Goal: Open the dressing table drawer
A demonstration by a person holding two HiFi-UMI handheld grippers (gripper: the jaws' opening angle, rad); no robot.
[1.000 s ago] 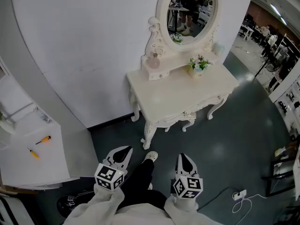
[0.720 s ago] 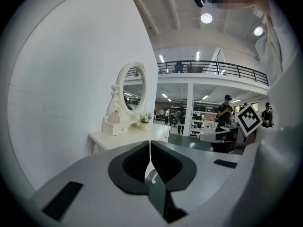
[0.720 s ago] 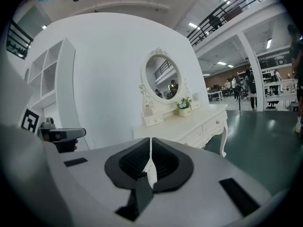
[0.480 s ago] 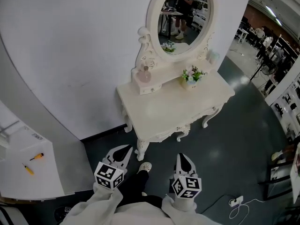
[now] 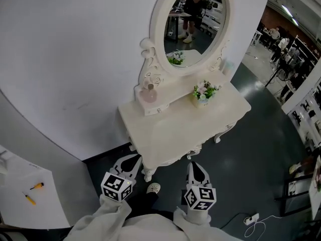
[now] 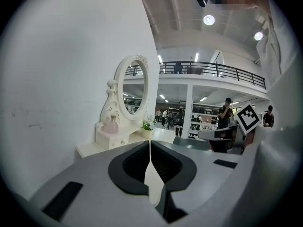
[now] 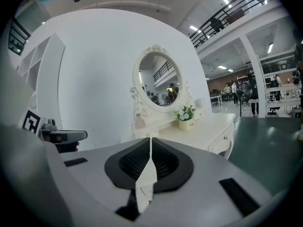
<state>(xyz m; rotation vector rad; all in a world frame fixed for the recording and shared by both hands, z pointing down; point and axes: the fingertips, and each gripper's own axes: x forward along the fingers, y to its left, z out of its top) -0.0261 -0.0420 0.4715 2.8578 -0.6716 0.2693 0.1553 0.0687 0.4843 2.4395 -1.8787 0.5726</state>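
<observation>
Head view looks down on the dressing table (image 5: pixel 175 134), a cream-white piece with curved carved legs that stands against the white wall (image 5: pixel 75 59) on a dark floor (image 5: pixel 261 134), just ahead of both tongs. An oval mirror (image 5: pixel 193 21) in a scrolled frame rises from its back, with a pink bottle (image 5: pixel 148 93) on the low shelf at the mirror's foot and a small pot of flowers (image 5: pixel 203 93) on the top. From this steep angle the table's front is almost hidden under the edge of the top. Right gripper view shows what the head view does not: the drawer (image 7: pixel 221 142) in the front apron, with a small round knob, sitting flush under the tabletop. Left gripper view sees the table from its wall end, so the shelf, bottle and flowers show but the drawer front does not; it also catches the marker cube of the other gripper off to the side. The left gripper (image 5: pixel 131 162) has its jaws pressed together with nothing between them, and the right gripper (image 5: pixel 195 167) is likewise closed and empty. Both point toward the table and stop short of it, touching nothing.
</observation>
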